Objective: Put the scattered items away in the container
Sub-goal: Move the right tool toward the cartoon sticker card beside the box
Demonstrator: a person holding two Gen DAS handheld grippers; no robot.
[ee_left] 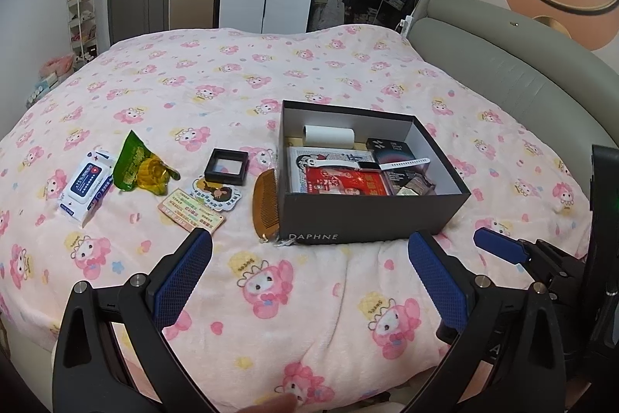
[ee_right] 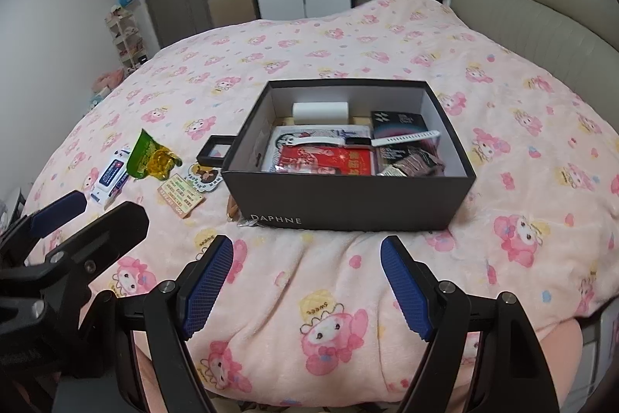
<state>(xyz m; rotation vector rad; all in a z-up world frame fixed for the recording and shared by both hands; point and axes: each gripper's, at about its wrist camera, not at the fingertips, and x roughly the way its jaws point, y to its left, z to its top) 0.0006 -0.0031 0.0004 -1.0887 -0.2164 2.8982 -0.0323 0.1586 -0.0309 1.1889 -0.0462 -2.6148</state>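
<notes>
A dark DAPHNE box [ee_left: 371,215] [ee_right: 348,200] stands open on the bed, holding a white roll [ee_left: 329,136], a white watch [ee_left: 367,163], red packets and dark boxes. Left of it lie a wooden comb [ee_left: 266,206], a small black frame box [ee_left: 226,166] [ee_right: 212,150], a cartoon sticker [ee_left: 216,194], a printed card [ee_left: 191,213] [ee_right: 180,196], a green snack bag [ee_left: 133,161] [ee_right: 149,153] and a wet-wipes pack [ee_left: 87,186] [ee_right: 112,177]. My left gripper [ee_left: 309,269] is open and empty, short of the box. My right gripper [ee_right: 307,277] is open and empty, before the box front.
The bed carries a pink cartoon blanket [ee_left: 271,297]. A grey padded headboard [ee_left: 503,64] rises at the right. Wardrobes, a door and shelves stand beyond the far edge. The right gripper's finger shows at the right of the left wrist view [ee_left: 499,250].
</notes>
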